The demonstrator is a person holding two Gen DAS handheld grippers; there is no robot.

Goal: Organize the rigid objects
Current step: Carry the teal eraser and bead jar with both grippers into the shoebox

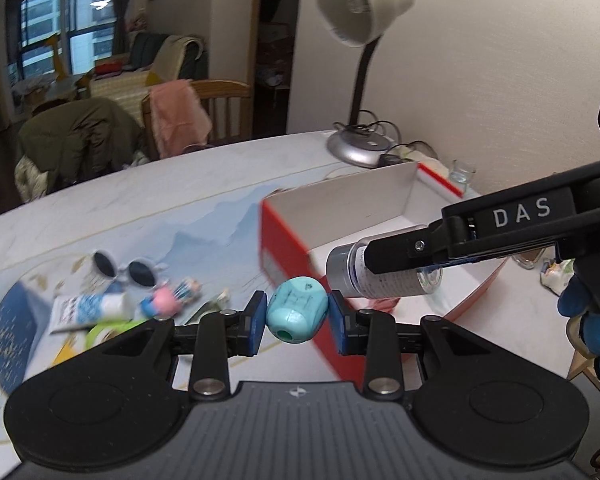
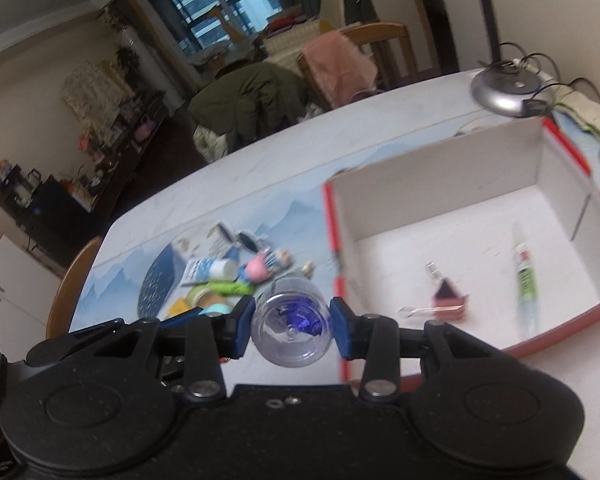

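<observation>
Your left gripper clamps one turquoise bead at lower centre; your right gripper grips one clear bottle. The one red box, at right, holds three items: a green tube, a pink clip and a clear spoon. One pair of sunglasses lies left.

Dim indoor light, motion blur, strong fisheye bending at edges.

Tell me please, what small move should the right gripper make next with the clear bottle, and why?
Probably carry the clear plastic bottle with the silver cap forward over the red cardboard box and lower it before opening. The right gripper is shut on it near the box's left wall, and the box's white floor has bare space. The left gripper holds a turquoise rounded toy.
</observation>
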